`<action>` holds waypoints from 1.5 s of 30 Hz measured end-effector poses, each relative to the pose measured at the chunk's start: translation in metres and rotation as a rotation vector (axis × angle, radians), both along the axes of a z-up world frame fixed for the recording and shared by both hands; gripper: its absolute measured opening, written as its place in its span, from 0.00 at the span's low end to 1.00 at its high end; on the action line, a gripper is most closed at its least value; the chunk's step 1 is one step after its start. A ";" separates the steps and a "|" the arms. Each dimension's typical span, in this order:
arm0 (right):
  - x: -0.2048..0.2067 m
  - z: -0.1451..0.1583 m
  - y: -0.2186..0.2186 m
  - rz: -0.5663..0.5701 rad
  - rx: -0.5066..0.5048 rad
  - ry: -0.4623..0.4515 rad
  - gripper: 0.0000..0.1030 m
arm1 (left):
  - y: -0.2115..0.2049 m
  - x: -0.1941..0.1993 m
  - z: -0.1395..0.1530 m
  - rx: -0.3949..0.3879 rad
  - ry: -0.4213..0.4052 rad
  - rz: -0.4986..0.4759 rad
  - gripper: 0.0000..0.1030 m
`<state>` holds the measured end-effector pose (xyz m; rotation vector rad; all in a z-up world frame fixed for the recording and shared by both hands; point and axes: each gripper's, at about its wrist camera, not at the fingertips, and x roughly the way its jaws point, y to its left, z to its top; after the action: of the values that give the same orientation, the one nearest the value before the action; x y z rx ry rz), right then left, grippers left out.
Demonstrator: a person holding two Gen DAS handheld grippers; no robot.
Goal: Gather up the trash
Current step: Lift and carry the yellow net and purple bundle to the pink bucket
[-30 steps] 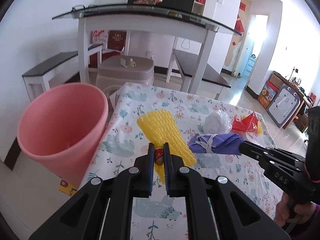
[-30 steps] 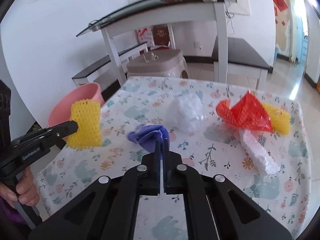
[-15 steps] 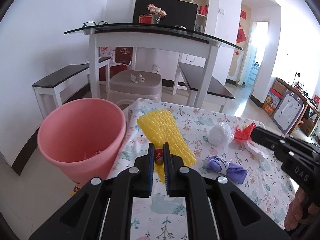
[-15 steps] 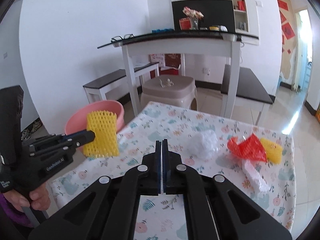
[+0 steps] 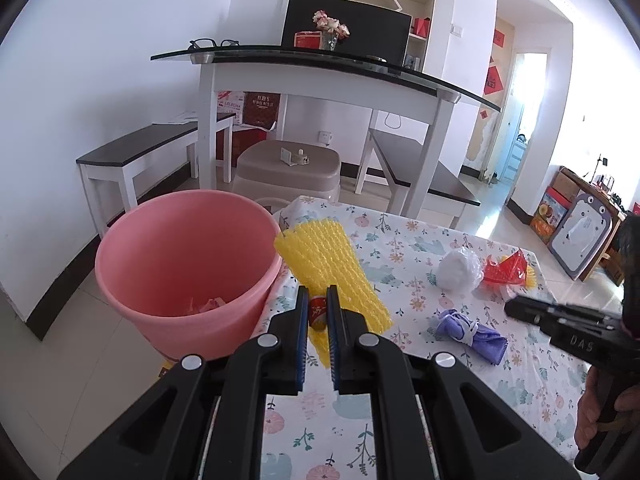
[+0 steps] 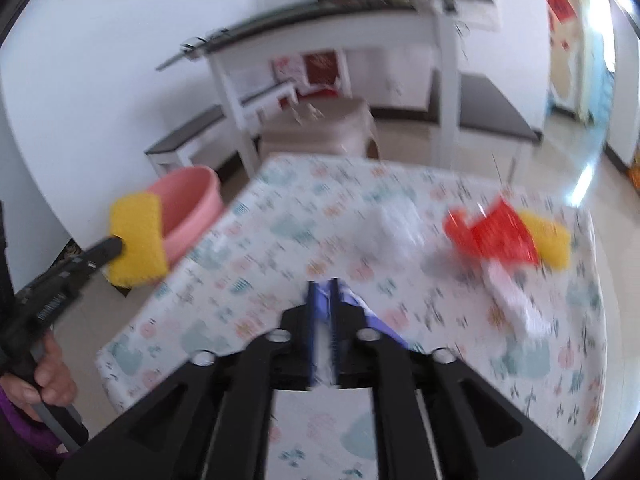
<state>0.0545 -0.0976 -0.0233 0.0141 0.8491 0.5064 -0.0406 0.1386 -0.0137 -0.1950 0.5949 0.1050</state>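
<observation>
Trash-wise, left claw [image 5: 318, 312] pinches the yellow foam net [image 5: 328, 268] at the pink bin's [image 5: 180, 272] 3 o'clock rim: carry it fully over before releasing, while right claw [image 6: 324, 300] is opening over the purple cloth [image 5: 472, 332].

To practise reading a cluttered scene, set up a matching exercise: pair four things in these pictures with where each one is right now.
Things:
1. yellow foam net
2. purple cloth
3. pink bin
4. red mesh bag

Places:
A. on the floor beside the table
B. clamped in the left gripper
C. far side of the table, by the white plastic wad
D. flat on the tablecloth, near the right gripper

Pairs: 1-B, 2-D, 3-A, 4-C
</observation>
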 end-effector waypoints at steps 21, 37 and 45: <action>0.016 -0.058 0.006 0.114 -0.212 0.067 0.45 | 0.008 0.007 -0.020 -0.036 0.047 -0.010 0.08; -0.020 -0.010 0.041 0.163 -0.103 -0.091 0.21 | 0.015 0.002 -0.013 -0.024 0.017 0.030 0.08; -0.025 0.020 0.095 0.252 -0.051 -0.163 0.21 | 0.039 -0.003 -0.005 -0.015 -0.004 0.115 0.08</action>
<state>0.0298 -0.0029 -0.0032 -0.1807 0.7064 0.7120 -0.0432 0.1775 -0.0183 -0.2440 0.5807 0.2110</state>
